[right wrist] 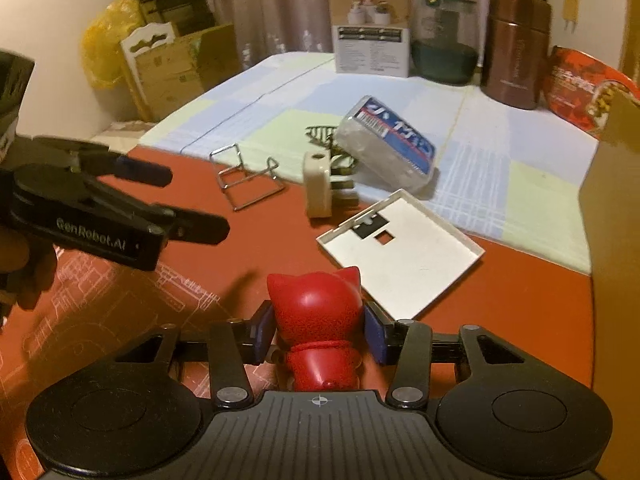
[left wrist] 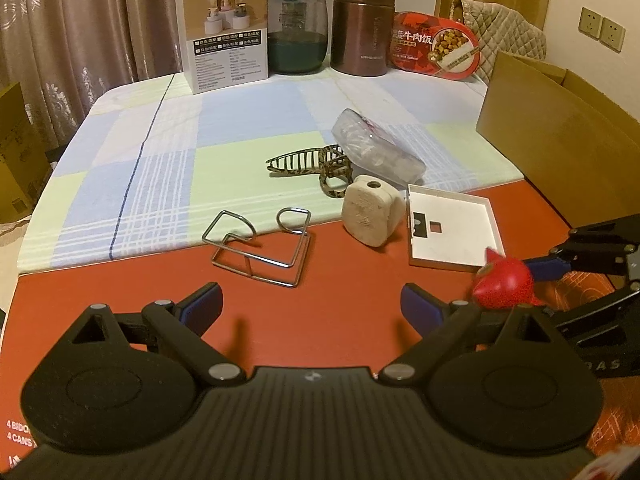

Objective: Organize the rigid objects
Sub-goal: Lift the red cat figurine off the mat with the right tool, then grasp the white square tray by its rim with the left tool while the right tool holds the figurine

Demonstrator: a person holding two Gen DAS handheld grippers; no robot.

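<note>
Curtains hang behind a table (left wrist: 340,312) with a red mat up front and a pastel checked cloth (left wrist: 160,152) further back, where a white printed carton (left wrist: 222,32), a dark green glass jar (left wrist: 295,28), a brown metal canister (left wrist: 362,26) and a red food tub (left wrist: 434,46) line the far edge. Over on the right wrist view, the right gripper (right wrist: 318,334) has its blue pads clenched on a glossy red cat-eared figurine (right wrist: 316,316), dead centre at six o'clock. Just beyond it at one o'clock lies a flat white plastic tray (right wrist: 412,252), then a cream plug adapter (right wrist: 318,184), a bent wire stand (right wrist: 250,184) at eleven o'clock and a clear box with a blue label (right wrist: 390,148). From the left wrist view a tortoiseshell hair claw (left wrist: 316,168) rests beside that box. The left gripper (left wrist: 312,304) hangs wide apart, grasping nothing, over bare red mat.
</note>
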